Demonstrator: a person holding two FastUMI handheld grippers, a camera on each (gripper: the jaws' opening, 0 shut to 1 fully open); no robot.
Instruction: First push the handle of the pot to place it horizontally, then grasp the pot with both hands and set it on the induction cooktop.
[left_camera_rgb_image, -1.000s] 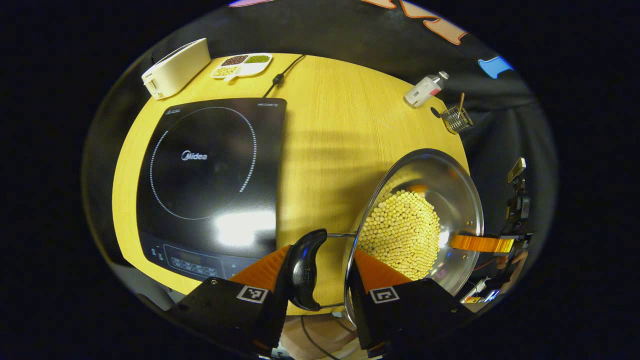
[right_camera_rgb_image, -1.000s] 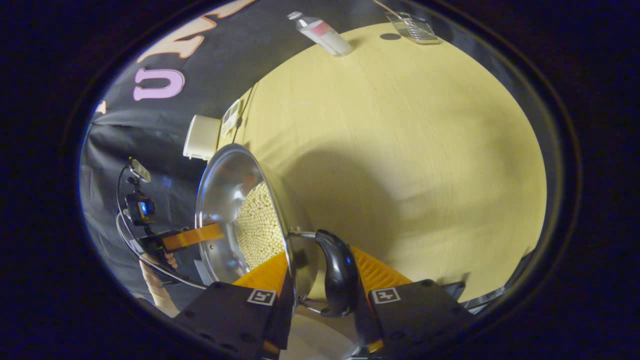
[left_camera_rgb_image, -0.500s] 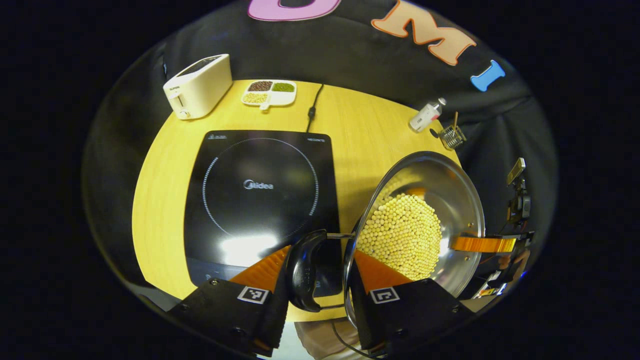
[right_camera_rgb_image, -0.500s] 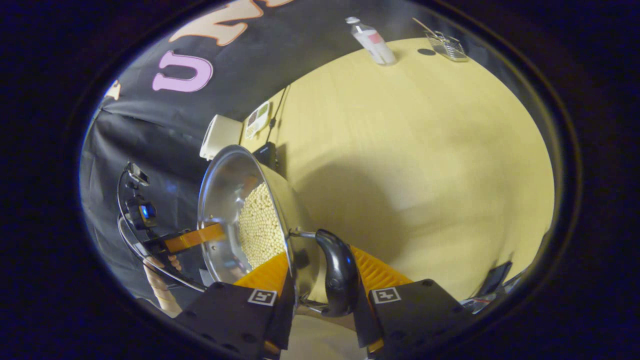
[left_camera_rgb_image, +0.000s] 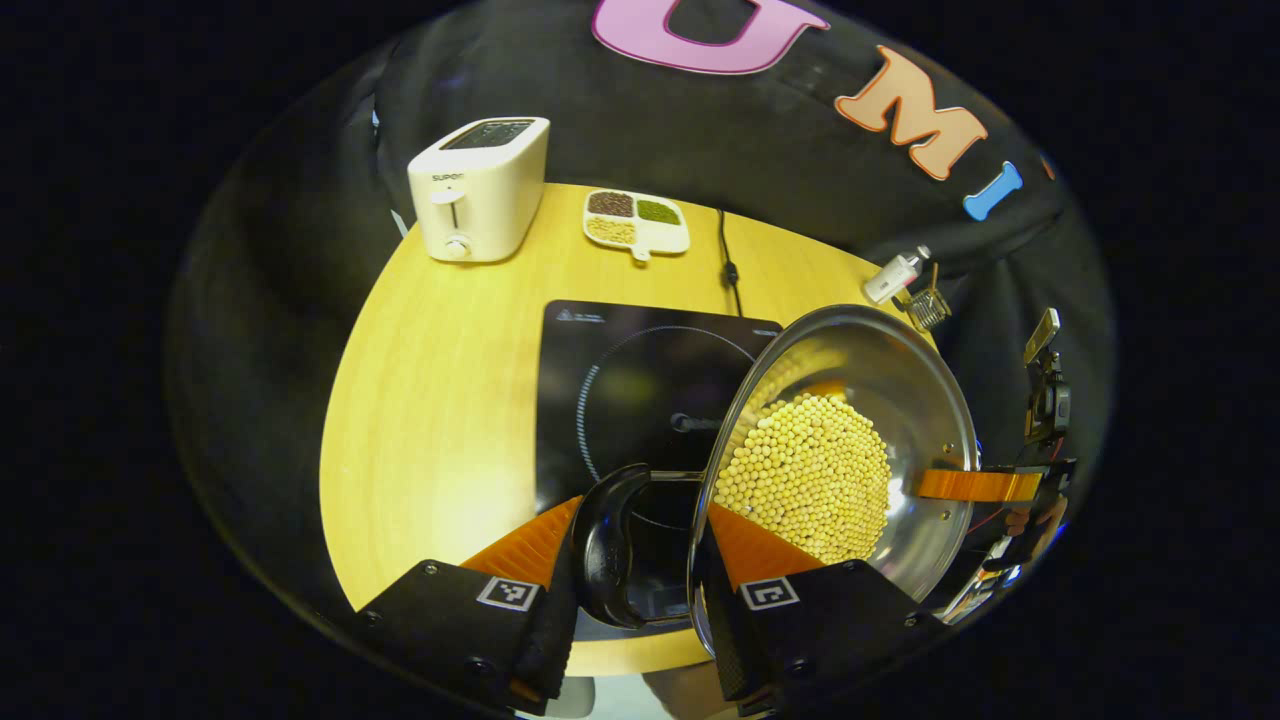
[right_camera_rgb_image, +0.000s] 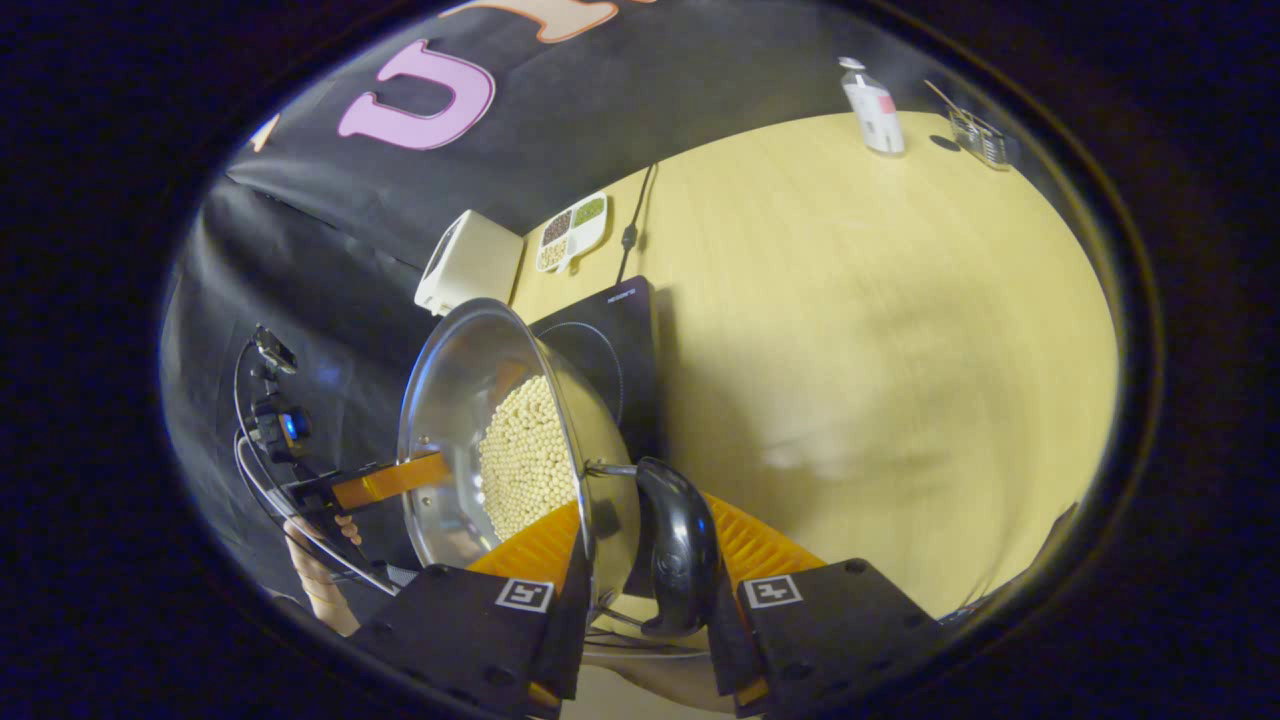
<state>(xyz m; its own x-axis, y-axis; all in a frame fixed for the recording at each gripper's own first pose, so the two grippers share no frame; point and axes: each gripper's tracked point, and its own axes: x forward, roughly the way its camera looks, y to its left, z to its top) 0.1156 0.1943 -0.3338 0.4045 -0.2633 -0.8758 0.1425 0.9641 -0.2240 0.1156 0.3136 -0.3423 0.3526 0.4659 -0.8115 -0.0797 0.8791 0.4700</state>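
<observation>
Steel pot (left_camera_rgb_image: 850, 440) of pale beans hangs in the air, with the left gripper (left_camera_rgb_image: 640, 545) clamped across one black side handle (left_camera_rgb_image: 605, 545) and rim and the right gripper (right_camera_rgb_image: 645, 560) clamped likewise on the other handle (right_camera_rgb_image: 678, 545), so the push and two-handed lift look done. It seems to overlap the near right corner of the induction cooktop (left_camera_rgb_image: 620, 390), though height is hard to judge; centring and lowering remain. A toaster (left_camera_rgb_image: 480, 185), sectioned dish (left_camera_rgb_image: 637, 222) and bottle (right_camera_rgb_image: 872, 105) stand well apart on the surface (left_camera_rgb_image: 440, 400), blocking nothing.
</observation>
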